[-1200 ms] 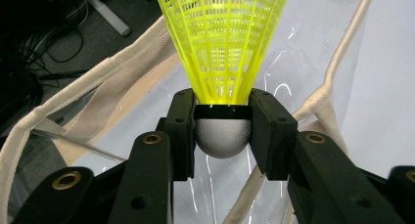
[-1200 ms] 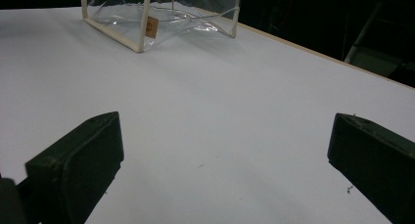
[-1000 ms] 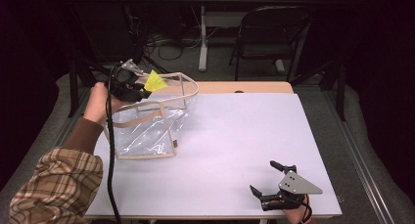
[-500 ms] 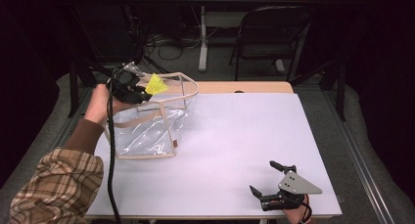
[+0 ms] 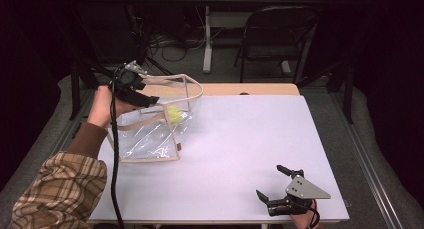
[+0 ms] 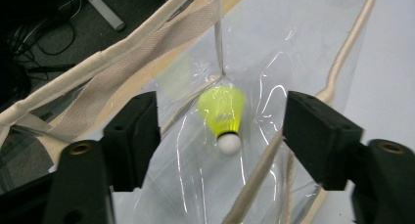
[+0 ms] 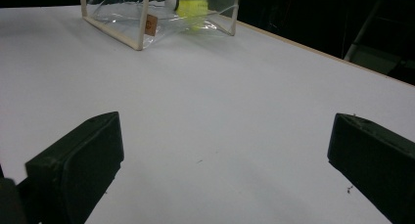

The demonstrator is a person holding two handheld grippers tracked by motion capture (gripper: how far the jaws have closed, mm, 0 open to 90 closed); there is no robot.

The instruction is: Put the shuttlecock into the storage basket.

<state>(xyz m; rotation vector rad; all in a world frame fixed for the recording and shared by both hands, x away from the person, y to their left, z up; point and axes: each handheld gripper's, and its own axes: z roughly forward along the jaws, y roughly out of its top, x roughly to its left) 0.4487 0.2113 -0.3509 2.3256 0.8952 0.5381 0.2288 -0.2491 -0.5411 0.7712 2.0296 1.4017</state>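
Observation:
A yellow shuttlecock with a white cork tip sits inside a clear plastic bag with cream trim and handles, at the table's left. My left gripper hovers open just above the bag's mouth. In the left gripper view the shuttlecock lies below and between the spread jaws, cork toward me, on the bag's clear plastic. My right gripper rests open near the front right edge, holding nothing. The right gripper view looks across the table to the bag and the blurred shuttlecock.
The white table top stretches between the bag and the right gripper. A wooden strip runs along its back edge. A dark folding chair and cables stand on the floor behind the table.
The left gripper held the shuttlecock above the bag; its jaws have opened and the shuttlecock has dropped into the bag. The right gripper has stayed put.

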